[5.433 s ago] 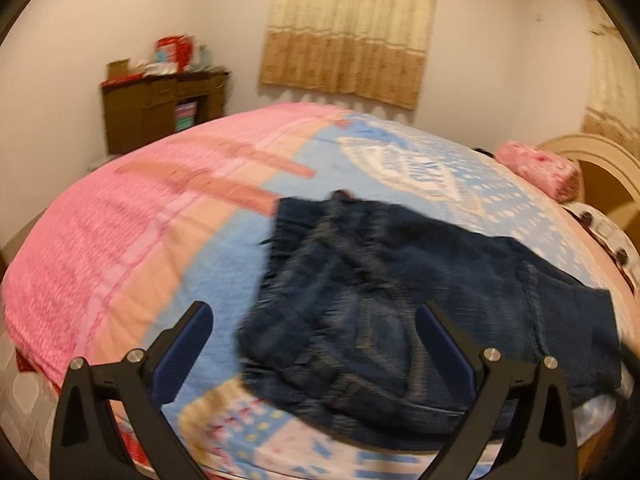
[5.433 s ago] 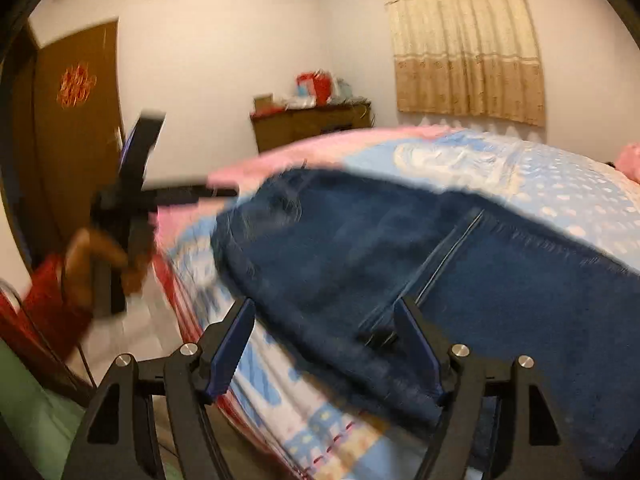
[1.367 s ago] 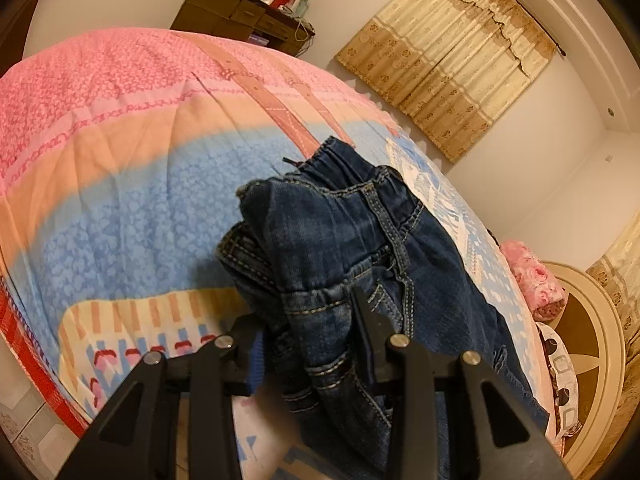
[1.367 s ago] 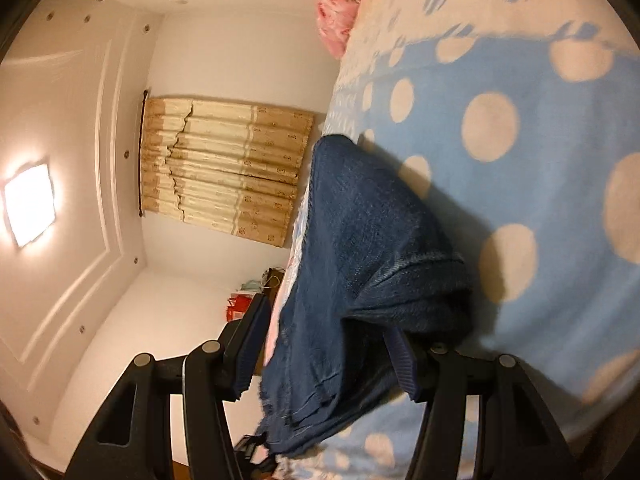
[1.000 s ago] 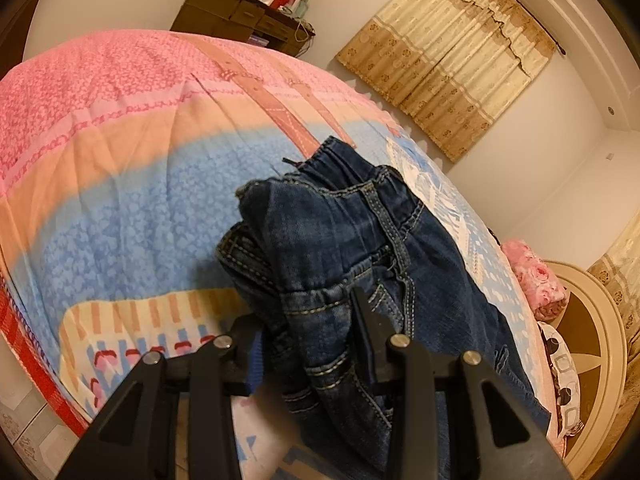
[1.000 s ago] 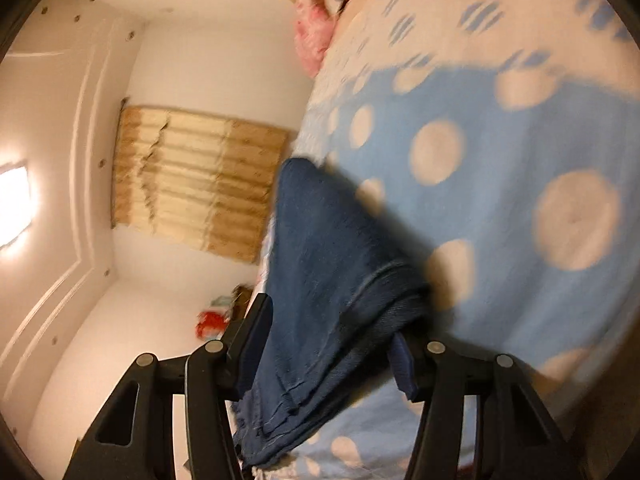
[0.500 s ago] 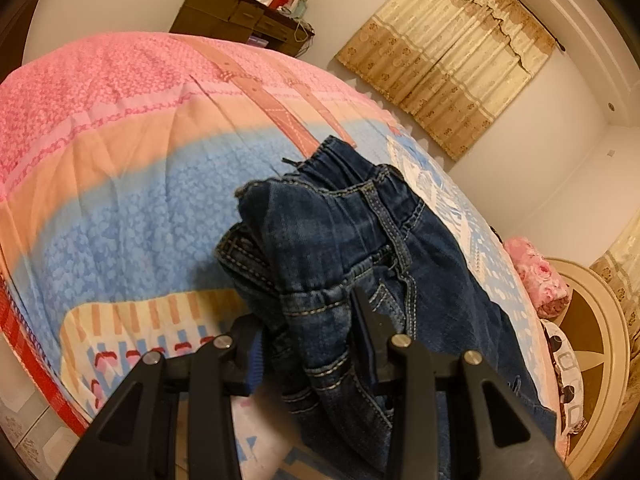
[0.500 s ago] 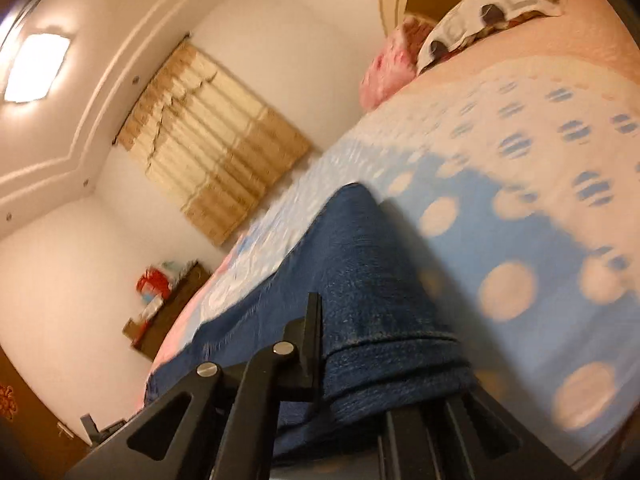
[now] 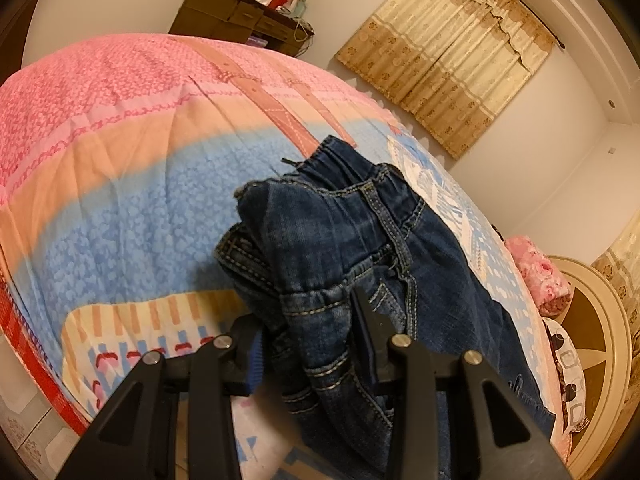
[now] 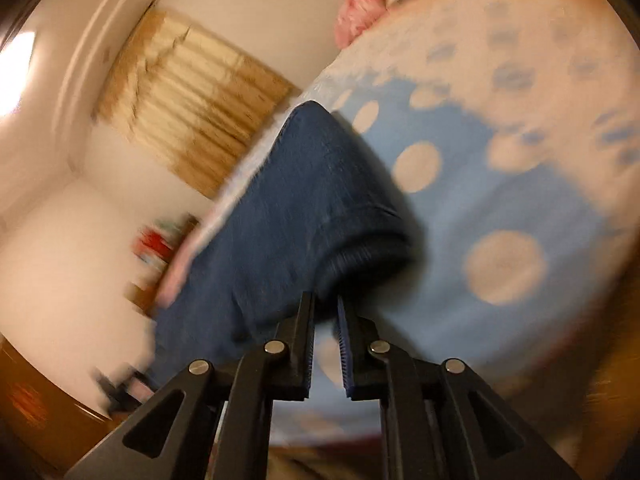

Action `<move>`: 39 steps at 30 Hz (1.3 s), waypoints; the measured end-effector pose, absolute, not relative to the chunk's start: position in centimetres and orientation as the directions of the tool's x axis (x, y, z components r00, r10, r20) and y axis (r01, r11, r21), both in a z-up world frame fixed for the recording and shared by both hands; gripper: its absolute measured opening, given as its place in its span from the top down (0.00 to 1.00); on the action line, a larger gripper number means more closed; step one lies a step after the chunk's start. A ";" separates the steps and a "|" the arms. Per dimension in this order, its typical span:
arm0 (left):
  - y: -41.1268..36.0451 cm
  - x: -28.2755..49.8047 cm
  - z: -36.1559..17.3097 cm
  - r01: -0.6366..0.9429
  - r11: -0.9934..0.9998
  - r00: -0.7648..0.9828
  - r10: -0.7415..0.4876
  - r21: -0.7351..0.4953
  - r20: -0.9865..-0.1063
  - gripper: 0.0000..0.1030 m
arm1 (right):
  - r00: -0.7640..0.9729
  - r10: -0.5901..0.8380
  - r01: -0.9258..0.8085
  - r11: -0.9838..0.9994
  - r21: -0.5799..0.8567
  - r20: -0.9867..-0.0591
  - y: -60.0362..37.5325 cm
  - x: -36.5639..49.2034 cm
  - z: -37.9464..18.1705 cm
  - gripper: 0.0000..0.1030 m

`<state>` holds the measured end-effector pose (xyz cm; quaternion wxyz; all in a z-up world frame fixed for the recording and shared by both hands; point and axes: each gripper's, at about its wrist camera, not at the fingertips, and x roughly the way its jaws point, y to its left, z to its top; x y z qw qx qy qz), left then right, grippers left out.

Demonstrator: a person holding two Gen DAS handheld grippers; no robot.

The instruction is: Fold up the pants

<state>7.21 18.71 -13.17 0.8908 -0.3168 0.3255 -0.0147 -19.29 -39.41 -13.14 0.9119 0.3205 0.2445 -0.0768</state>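
Note:
Dark blue jeans (image 9: 340, 248) lie on the bed, bunched at the waistband end in the left wrist view. My left gripper (image 9: 308, 320) is shut on that bunched denim, which fills the gap between the fingers. In the blurred right wrist view, the other end of the jeans (image 10: 288, 208) is lifted off the bedspread. My right gripper (image 10: 326, 306) is nearly closed, its tips pinching the folded denim edge.
The bed carries a pink, orange and blue patterned bedspread (image 9: 120, 184), blue with pale dots in the right wrist view (image 10: 500, 184). A pink pillow (image 9: 536, 276) and round headboard (image 9: 592, 340) lie at right. A wooden desk (image 9: 240, 20) and curtains (image 9: 444, 56) stand beyond.
The right gripper has closed from wide open onto the jeans' edge and swung, changing its view angle. The left gripper stays shut on the bunched denim, hardly moved.

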 end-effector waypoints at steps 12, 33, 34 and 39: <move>18.6 7.4 -13.0 -0.172 0.804 0.782 -0.240 -0.570 -0.575 0.62 | 0.792 0.290 -0.125 0.938 0.322 -0.538 -24.6 -3.6 -8.8 0.88; 20.0 6.8 -13.4 -0.118 0.816 0.793 -0.265 -0.565 -0.548 0.60 | 0.780 0.013 0.052 0.995 0.084 -0.626 -18.4 5.4 -8.6 0.90; 20.0 6.7 -13.4 -0.119 0.814 0.794 -0.266 -0.569 -0.546 0.60 | 0.799 0.004 0.064 0.994 0.091 -0.601 -18.8 5.4 -7.7 0.92; 19.8 6.5 -13.4 -0.124 0.821 0.798 -0.252 -0.558 -0.547 0.60 | 0.833 0.088 0.039 0.976 0.216 -0.547 -19.5 6.4 -6.9 0.94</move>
